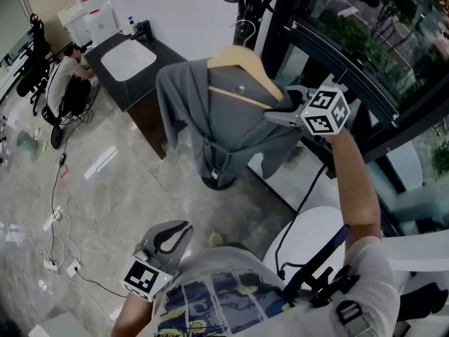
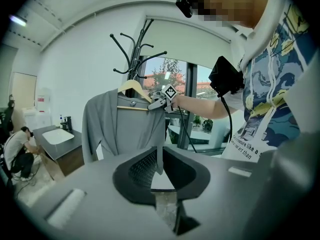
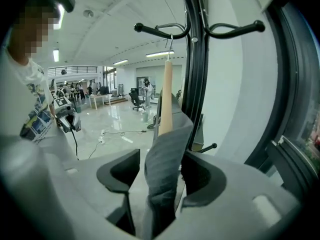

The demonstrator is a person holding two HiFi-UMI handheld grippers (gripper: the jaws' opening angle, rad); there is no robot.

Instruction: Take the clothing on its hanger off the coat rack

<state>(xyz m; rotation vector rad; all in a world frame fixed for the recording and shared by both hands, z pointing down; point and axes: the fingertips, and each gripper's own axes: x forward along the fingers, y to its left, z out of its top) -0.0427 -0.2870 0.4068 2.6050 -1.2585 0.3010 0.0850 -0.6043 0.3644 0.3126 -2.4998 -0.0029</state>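
Our left gripper (image 1: 170, 236) hung low beside our printed shirt (image 1: 224, 297), jaws apart and empty, well short of the coat rack (image 1: 247, 2). Our right gripper (image 3: 161, 176) stood wide open around one shoulder of the grey garment (image 1: 228, 125), not pinching it. Beyond its jaws the wooden hanger (image 1: 243, 62) hung hooked on the rack.

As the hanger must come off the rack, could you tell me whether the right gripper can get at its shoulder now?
Probably yes: the right gripper holds its jaws open on either side of the grey garment covering the end of the wooden hanger; nothing else intervenes.
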